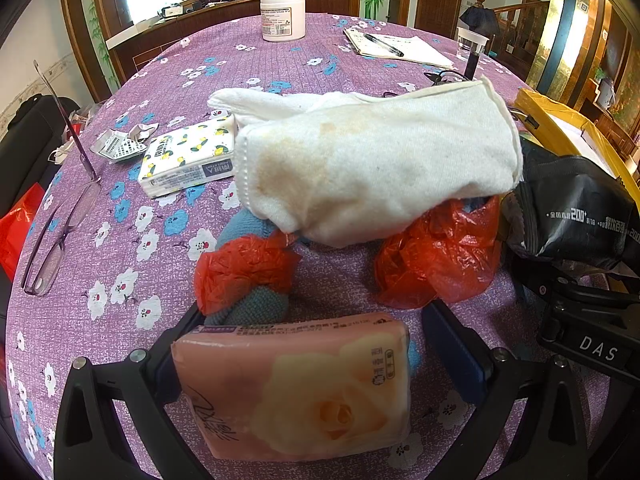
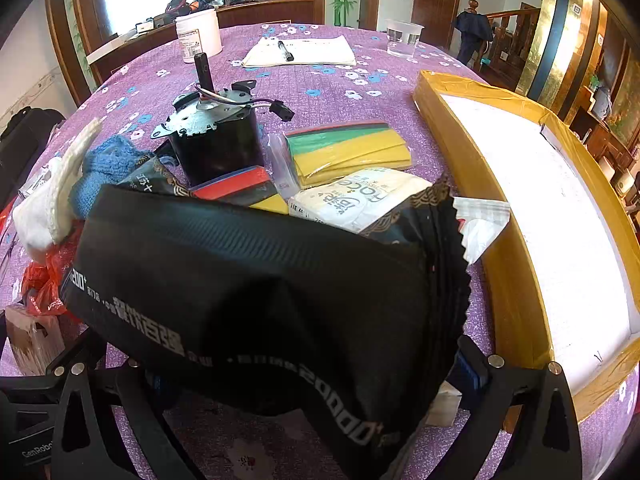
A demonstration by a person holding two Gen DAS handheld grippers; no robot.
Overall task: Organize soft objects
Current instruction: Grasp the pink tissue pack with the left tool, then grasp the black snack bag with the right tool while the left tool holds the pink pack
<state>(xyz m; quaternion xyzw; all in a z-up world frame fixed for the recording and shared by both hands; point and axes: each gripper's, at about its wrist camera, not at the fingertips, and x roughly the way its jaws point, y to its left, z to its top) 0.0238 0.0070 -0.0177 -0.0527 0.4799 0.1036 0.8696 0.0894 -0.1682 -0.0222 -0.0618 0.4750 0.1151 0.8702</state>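
In the left wrist view a pink tissue pack (image 1: 296, 388) lies between the fingers of my left gripper (image 1: 316, 344), touching the left finger with a gap at the right finger. Ahead lie a stained white cloth (image 1: 372, 168), a blue knitted cloth (image 1: 256, 304) and a crumpled red plastic bag (image 1: 436, 256). In the right wrist view my right gripper (image 2: 312, 364) holds a black soft packet (image 2: 256, 296) between its fingers. Behind it sit a white tissue pack (image 2: 360, 196), the blue cloth (image 2: 108, 164) and the white cloth (image 2: 52, 204).
An open yellow cardboard box (image 2: 492, 184) stands at the right. A black motor (image 2: 216, 140), coloured sleeves in a bag (image 2: 348, 152), a lemon-print tissue pack (image 1: 188, 160), glasses (image 1: 60, 232), a white jar (image 1: 282, 16), a notebook with pen (image 1: 392, 46) and a plastic cup (image 2: 404, 38) lie on the purple tablecloth.
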